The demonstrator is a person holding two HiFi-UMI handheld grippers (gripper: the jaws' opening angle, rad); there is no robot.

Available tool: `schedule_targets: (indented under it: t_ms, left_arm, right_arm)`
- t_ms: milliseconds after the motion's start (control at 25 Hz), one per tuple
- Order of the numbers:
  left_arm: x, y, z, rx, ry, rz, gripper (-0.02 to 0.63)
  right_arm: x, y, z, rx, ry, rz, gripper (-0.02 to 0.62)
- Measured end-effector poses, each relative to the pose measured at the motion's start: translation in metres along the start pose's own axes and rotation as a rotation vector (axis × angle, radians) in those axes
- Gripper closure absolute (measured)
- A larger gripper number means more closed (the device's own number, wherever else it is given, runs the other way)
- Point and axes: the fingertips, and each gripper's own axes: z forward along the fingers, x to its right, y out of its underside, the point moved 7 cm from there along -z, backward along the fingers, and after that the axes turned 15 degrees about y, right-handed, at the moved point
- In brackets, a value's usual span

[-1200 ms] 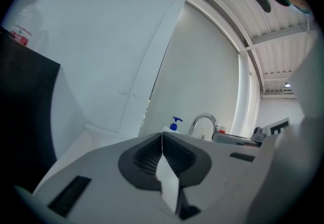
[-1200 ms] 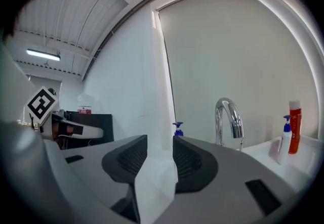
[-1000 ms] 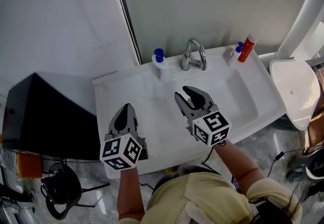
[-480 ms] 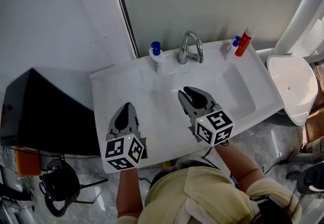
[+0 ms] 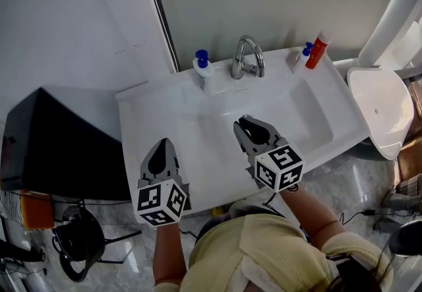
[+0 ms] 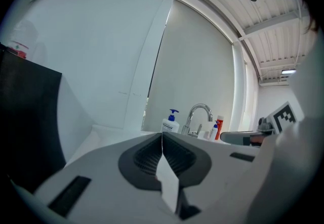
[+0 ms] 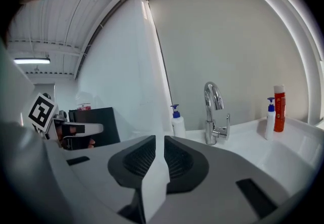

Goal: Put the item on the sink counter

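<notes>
Head view is showing us holding both grippers before the faucet (image 5: pixel 246 57). Our left gripper (image 5: pixel 163 144) is empty, jaws touching; our right gripper (image 5: pixel 244 120) has just been closing its jaws to a slim gap, gripping nothing. A pump bottle (image 5: pixel 202 65) is standing on the sink counter (image 5: pixel 142 103) left of the faucet, a red tube (image 5: pixel 318 49) right of it

The white bench (image 5: pixel 135 122) has a sunken basin (image 5: pixel 211 132) in its middle. Along its back edge stand a blue-pump soap bottle (image 5: pixel 202 66) and a chrome faucet (image 5: pixel 247 60). At the right corner, a small blue-capped bottle (image 5: pixel 303 57) stands just beside a red bottle (image 5: pixel 317 50).
</notes>
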Motion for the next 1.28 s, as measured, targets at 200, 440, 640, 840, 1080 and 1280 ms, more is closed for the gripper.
schedule_targets:
  t_ms: [200, 440, 640, 840, 1080, 1280]
  left_arm:
    - [0.001, 0.004, 0.0, -0.026, -0.01, 0.021, 0.568]
    - [0.004, 0.008, -0.001, -0.036, -0.007, 0.029, 0.568]
    - [0.004, 0.013, -0.004, -0.051, -0.01, 0.023, 0.568]
    - [0.004, 0.018, -0.004, -0.069, -0.004, 0.015, 0.569]
    - [0.003, 0.022, -0.002, -0.087, 0.002, 0.007, 0.569]
    - [0.002, 0.024, -0.001, -0.097, 0.002, 0.002, 0.569]
  right_arm:
    - [-0.003, 0.006, -0.002, -0.018, -0.005, 0.011, 0.542]
    - [-0.003, 0.012, -0.001, -0.045, 0.009, 0.012, 0.554]
    - [-0.004, 0.017, -0.002, -0.057, 0.005, 0.009, 0.563]
    - [-0.007, 0.022, 0.0, -0.079, -0.003, 0.001, 0.571]
    - [-0.008, 0.028, 0.005, -0.119, -0.014, 0.009, 0.572]
    - [-0.01, 0.03, 0.008, -0.136, -0.017, 0.014, 0.572]
